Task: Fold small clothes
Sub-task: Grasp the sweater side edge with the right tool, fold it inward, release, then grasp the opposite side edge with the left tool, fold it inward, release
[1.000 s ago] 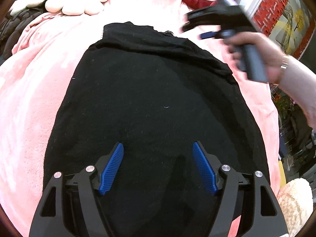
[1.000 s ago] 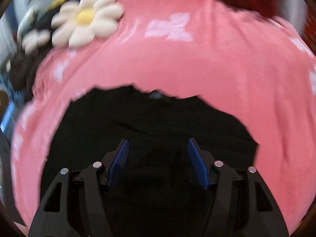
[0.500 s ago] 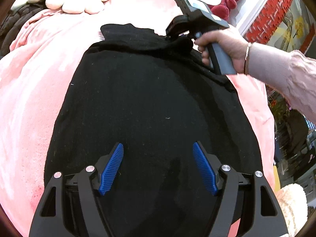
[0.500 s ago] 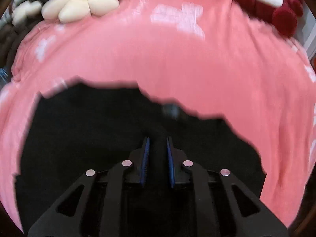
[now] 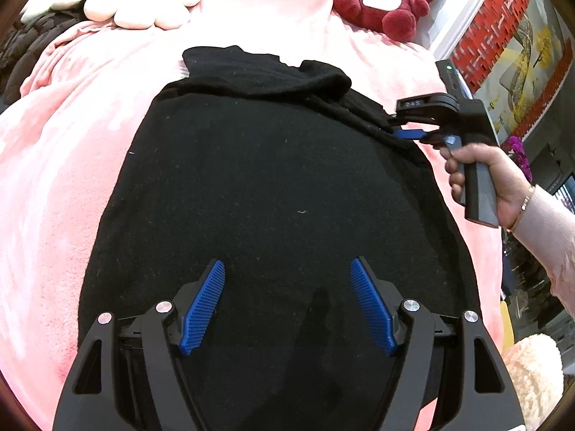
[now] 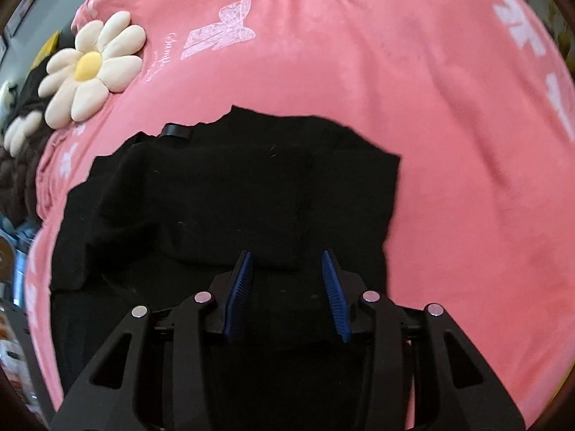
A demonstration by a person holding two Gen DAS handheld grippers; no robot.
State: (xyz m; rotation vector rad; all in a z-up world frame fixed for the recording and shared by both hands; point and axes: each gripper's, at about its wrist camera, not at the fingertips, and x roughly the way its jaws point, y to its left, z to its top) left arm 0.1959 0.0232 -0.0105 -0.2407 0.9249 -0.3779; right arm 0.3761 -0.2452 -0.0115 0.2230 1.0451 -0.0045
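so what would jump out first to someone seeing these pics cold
A black garment spreads across a pink blanket and fills the middle of both views. At the blanket's far edge lie a daisy-shaped cushion and a dark red plush toy.

Bedroom in a home, as I read it: pink bedspread (image 6: 359, 72), daisy cushion (image 6: 86, 72) upper left, red plush toy (image 5: 391, 0) top, framed picture (image 5: 521, 61) upper right.
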